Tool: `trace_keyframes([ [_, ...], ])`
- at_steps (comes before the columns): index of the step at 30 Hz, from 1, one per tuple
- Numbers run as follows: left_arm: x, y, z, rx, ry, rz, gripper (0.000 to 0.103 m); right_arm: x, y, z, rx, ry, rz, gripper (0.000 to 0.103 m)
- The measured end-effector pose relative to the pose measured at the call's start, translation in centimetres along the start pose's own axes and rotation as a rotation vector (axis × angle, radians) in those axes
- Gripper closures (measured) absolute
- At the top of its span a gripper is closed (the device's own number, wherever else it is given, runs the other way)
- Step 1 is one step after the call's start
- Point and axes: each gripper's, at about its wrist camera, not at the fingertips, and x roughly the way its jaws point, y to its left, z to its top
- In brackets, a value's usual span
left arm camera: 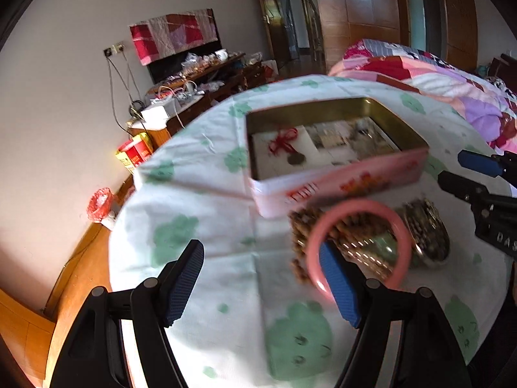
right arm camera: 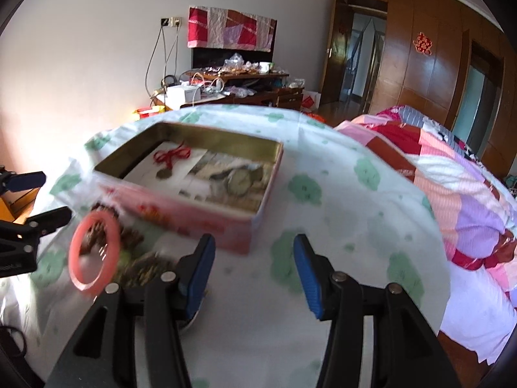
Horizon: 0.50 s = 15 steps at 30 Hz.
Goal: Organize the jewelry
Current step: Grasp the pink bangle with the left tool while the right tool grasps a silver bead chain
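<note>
**Pink bangle hooked on left finger, tin straight ahead**

Pink bangle (left arm camera: 358, 246) hangs looped over the right-hand finger (left arm camera: 339, 286) of the left gripper (left arm camera: 263, 283); the ring stands nearly upright, opening facing the camera, blurred. Jaws of the left gripper are spread wide and pinch nothing, so the bangle is only threaded on one finger, not squeezed. The right wrist view shows the same ring (right arm camera: 93, 252) lifted off the cloth at the left.

Right gripper (right arm camera: 253, 274) is also spread apart and holds nothing, hovering over the tablecloth (right arm camera: 355, 226) just in front of the pink tin (right arm camera: 194, 216).

Key relation: the open tin (left arm camera: 339, 174) lies directly ahead of and slightly beyond the bangle, its long side running across the left gripper's line of approach. Left gripper is the nearer one to the bangle. Move likely needed: carry forward over the near wall, then tilt so the ring slides off into the tin.

Inside the tin: a red-cord charm (left arm camera: 286, 147) on the left side and a wristwatch (right arm camera: 239, 181) on the right; compartment walls unclear.

Still on the cloth, beside the tin's near wall under the bangle: brown bead strand (left arm camera: 300, 236) and metal watch band (left arm camera: 426, 226), touching or overlapping, too blurred to separate.

Risk: loose ring could slip off early.
</note>
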Motion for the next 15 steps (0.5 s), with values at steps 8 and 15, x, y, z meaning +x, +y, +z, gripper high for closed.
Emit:
trace_keyframes([
  [8, 0.9, -1.5, -0.5, -0.004, 0.021, -0.01, 0.029, -0.7, 2.1, -1.6, -0.032, 0.015, 0.063, 0.05],
  [15, 1.6, -1.4, -1.0, -0.039, 0.039, -0.042, 0.043, -0.3, 3.1, -2.2, -0.057, 0.022, 0.089, 0.05],
])
